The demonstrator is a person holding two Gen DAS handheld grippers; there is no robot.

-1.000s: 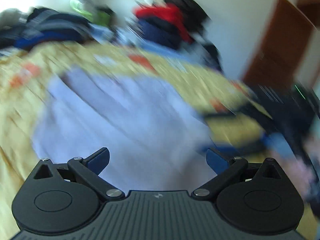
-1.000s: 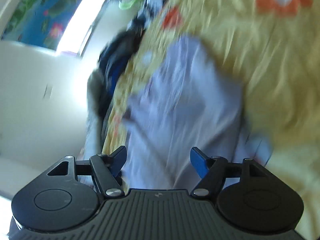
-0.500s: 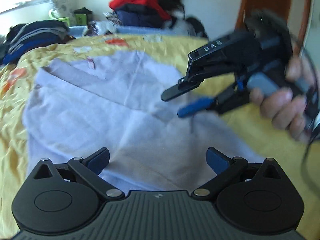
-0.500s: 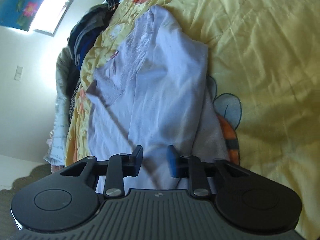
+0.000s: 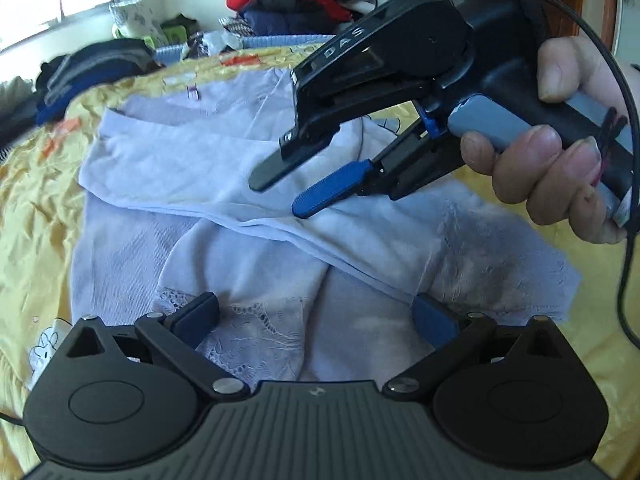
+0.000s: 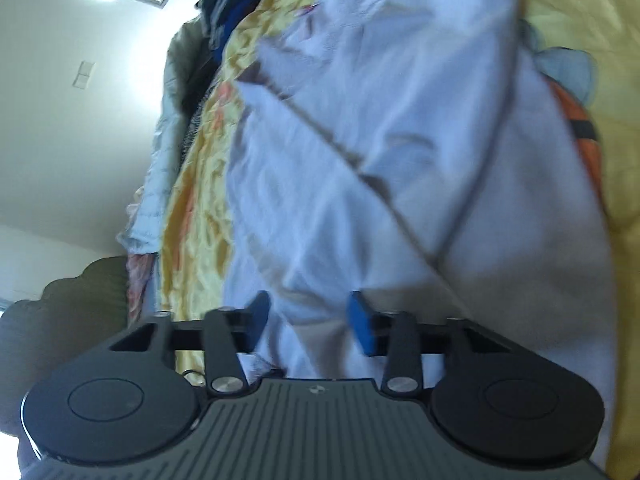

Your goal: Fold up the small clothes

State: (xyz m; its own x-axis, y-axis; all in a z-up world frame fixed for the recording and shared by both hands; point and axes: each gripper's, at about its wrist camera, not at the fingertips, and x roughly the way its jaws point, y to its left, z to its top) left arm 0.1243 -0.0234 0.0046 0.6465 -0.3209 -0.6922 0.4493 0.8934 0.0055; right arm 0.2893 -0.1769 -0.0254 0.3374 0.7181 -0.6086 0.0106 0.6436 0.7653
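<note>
In the left wrist view, the left tongs [image 5: 316, 318] are standing wide apart at the bottom of the frame, holding nothing, hovering over the lace hem of the pale lilac garment [image 5: 224, 184] that is filling the middle. At the upper right, the right tongs [image 5: 288, 188] are gaping partly above a folded-over edge, a hand [image 5: 560, 160] gripping the handle. Folding well probably means each pair of tongs pinching one layer at a corner and keeping the crease straight. The yellow floral bedspread [image 5: 36, 208] is lying underneath; clothes piles [image 5: 288, 0] are lining the top.

In the right wrist view, the right tongs [image 6: 308, 320] are sitting moderately open with cloth between them, not clamping it. The garment [image 6: 400, 140] is spreading across the bedspread [image 6: 200, 184]; a pale wall [image 6: 60, 120] is filling the left.
</note>
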